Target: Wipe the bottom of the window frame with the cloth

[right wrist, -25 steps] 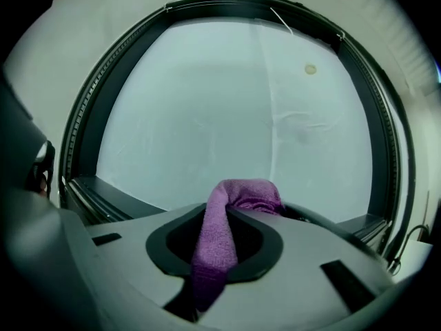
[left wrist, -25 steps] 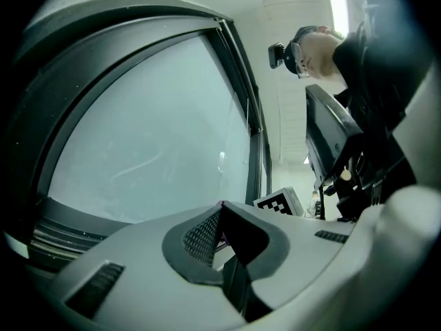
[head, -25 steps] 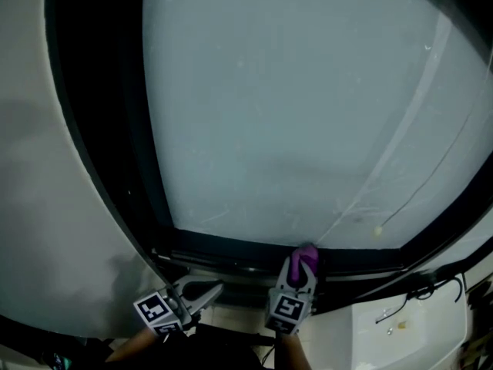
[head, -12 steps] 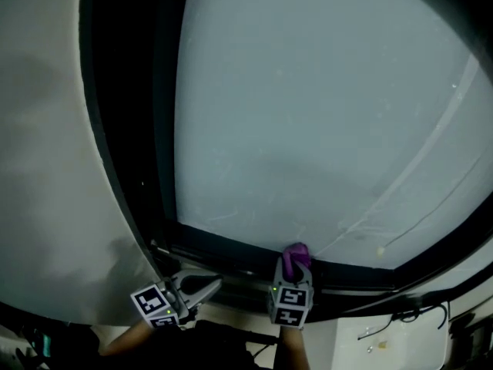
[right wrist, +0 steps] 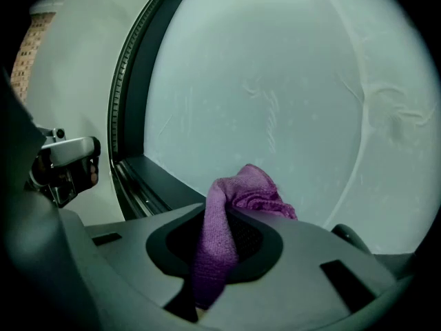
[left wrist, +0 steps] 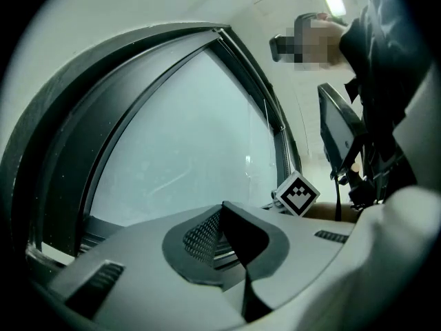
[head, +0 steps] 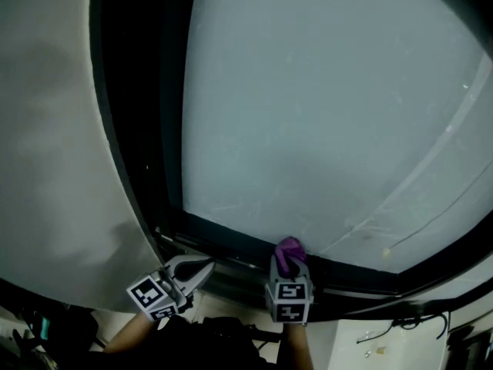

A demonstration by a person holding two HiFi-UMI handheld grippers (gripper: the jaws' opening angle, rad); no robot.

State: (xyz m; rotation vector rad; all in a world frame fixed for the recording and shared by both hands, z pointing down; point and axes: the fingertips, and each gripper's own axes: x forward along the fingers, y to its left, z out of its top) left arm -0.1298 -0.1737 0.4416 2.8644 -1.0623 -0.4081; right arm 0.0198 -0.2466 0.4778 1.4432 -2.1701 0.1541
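Observation:
A purple cloth (head: 290, 250) is pinched in my right gripper (head: 289, 262), which is shut on it. The cloth's bunched end (right wrist: 251, 189) sticks out past the jaws and is at the dark bottom rail of the window frame (head: 231, 243), just under the glass (head: 323, 114). I cannot tell whether it touches the rail. In the right gripper view the rail (right wrist: 162, 183) runs off to the left. My left gripper (head: 202, 270) hangs below the frame's lower left corner, shut with nothing in it. Its pads (left wrist: 207, 234) meet at the tip.
A pale wall (head: 54, 168) borders the window on the left. The frame's dark left upright (head: 135, 129) rises from the corner. Cables (head: 400, 326) lie on a white surface at the lower right. The person's dark clothing (left wrist: 386, 81) fills the right of the left gripper view.
My right gripper with the cloth has shifted a little to the left along the bottom rail. The head view has swung, so the window sits further right. The left gripper has barely moved.

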